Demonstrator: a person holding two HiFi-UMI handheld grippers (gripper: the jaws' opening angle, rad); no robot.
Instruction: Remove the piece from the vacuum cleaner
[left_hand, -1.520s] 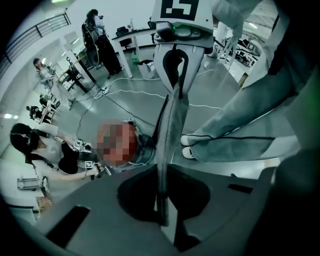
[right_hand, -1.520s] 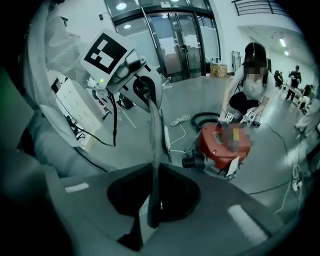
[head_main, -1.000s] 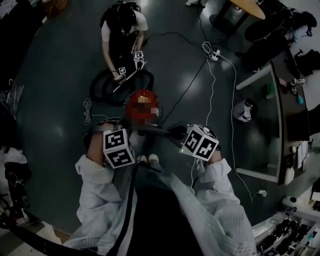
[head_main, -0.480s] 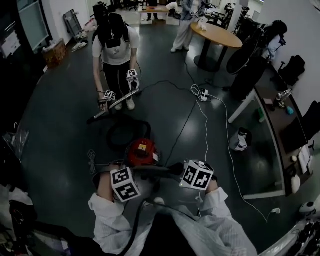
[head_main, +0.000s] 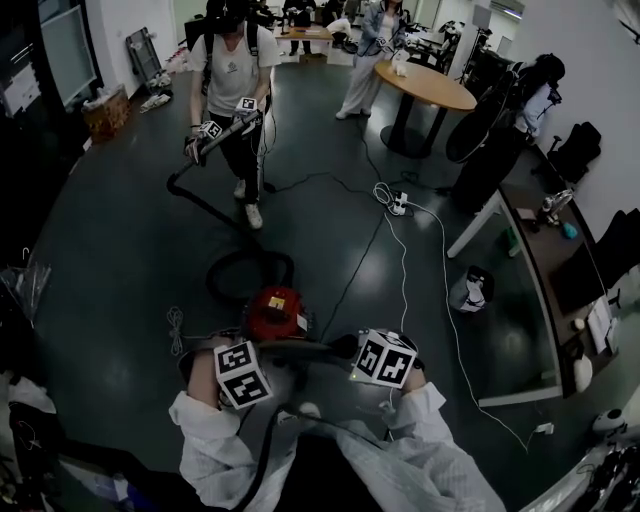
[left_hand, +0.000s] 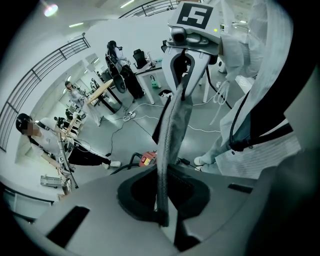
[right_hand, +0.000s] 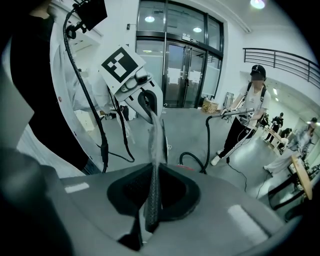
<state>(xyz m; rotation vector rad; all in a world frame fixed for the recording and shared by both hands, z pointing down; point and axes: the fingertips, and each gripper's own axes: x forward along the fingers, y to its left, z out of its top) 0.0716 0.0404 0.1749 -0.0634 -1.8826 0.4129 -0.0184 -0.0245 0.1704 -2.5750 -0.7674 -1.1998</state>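
Observation:
The red vacuum cleaner (head_main: 277, 312) stands on the dark floor just beyond my hands. A thin, flat, dark grey piece (head_main: 310, 348) hangs in the air above its near side, stretched between both grippers. My left gripper (head_main: 262, 352) is shut on one end of this piece (left_hand: 170, 130), which rises from its jaws (left_hand: 162, 220) toward the right gripper (left_hand: 181, 75). My right gripper (head_main: 368, 350) is shut on the other end (right_hand: 154, 150), with the left gripper (right_hand: 142, 97) opposite. The vacuum's red body (left_hand: 148, 159) shows past the piece.
A black hose (head_main: 215, 225) runs from the vacuum to another person (head_main: 232, 70) who holds the wand (head_main: 222, 132). White cables and a power strip (head_main: 397, 207) lie on the floor to the right. A round table (head_main: 425, 85) and desks (head_main: 540, 240) stand further off.
The head view has tilted up toward the room. The other person has stepped back with the wand, pulling the hose out straighter. Both grippers still hold the piece over the vacuum.

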